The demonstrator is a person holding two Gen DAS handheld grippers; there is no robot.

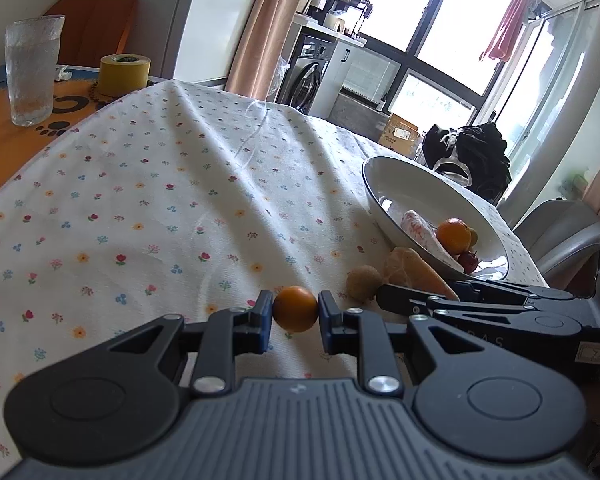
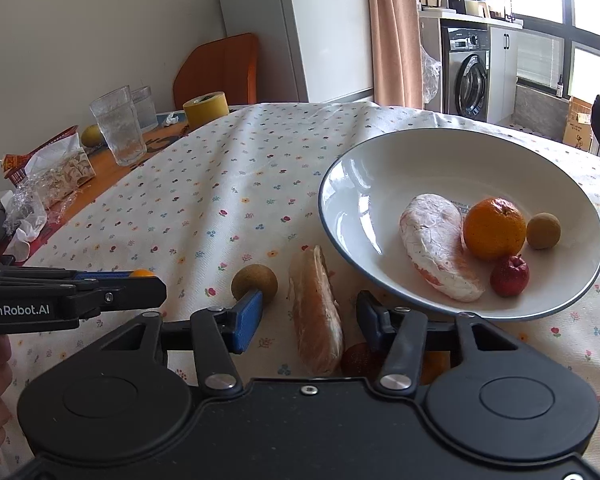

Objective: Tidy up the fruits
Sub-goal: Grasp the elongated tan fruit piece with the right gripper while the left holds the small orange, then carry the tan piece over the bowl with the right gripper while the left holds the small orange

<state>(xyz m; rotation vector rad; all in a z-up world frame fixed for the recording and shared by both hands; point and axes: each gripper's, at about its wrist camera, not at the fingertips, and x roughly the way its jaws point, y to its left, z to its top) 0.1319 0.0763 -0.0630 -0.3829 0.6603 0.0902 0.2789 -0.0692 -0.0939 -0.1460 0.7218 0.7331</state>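
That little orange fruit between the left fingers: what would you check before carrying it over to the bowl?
1. Small orange sits between the left gripper fingers: ok.
2. Fingers actually clamped on it: cannot tell; the left pad looks touching, a thin gap shows on the right.
3. Free room in the bowl: ok, its left half is bare.
4. Path to the bowl: not ok; the right gripper, the brown fruit and the peeled segment lie between.
5. Right gripper free: ok, open astride the segment, not gripping.
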